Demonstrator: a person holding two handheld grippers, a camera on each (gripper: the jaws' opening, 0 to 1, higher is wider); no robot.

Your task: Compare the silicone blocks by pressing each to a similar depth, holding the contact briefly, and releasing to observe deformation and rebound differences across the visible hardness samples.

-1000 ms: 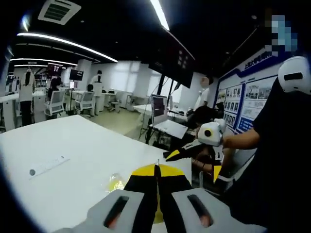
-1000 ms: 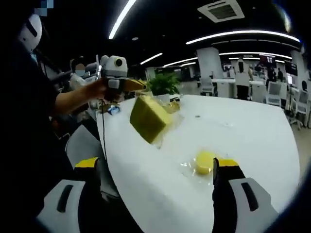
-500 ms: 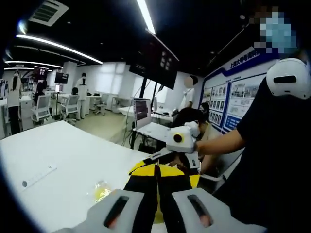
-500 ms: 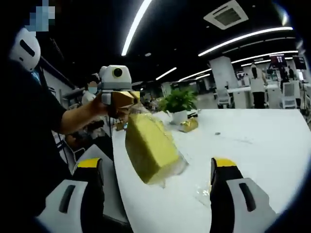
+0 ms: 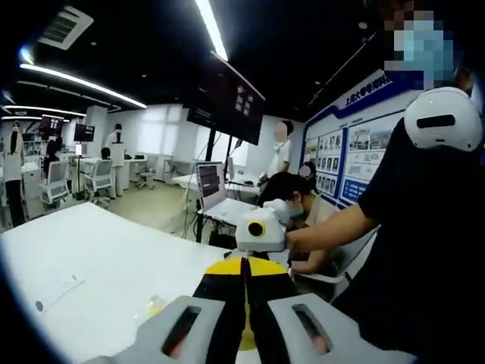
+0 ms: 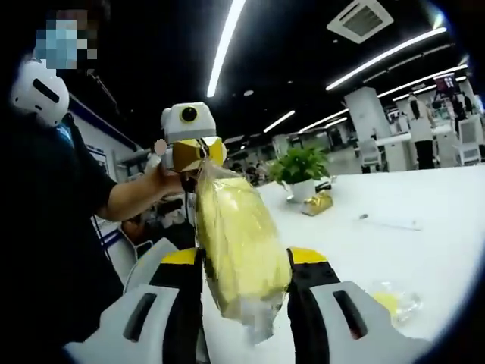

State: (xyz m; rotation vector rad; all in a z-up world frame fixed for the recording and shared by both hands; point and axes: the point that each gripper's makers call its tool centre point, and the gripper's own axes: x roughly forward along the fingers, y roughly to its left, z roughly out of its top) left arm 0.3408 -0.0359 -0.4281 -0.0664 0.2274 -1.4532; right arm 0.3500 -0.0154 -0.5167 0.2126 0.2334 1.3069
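No readable text. Wall display board (image 5: 356, 155) at 2 o'clock in left gripper view carries a blue banner with white characters, too blurred to read. Hanging screen (image 5: 227, 102) shows small panels, illegible.

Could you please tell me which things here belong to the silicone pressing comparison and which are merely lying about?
Part of the job:
- large yellow block, bagged, hanging from the left gripper, between the right gripper jaws
- small yellow block on the table

Lying about:
- potted plant
- gold packet
- ruler
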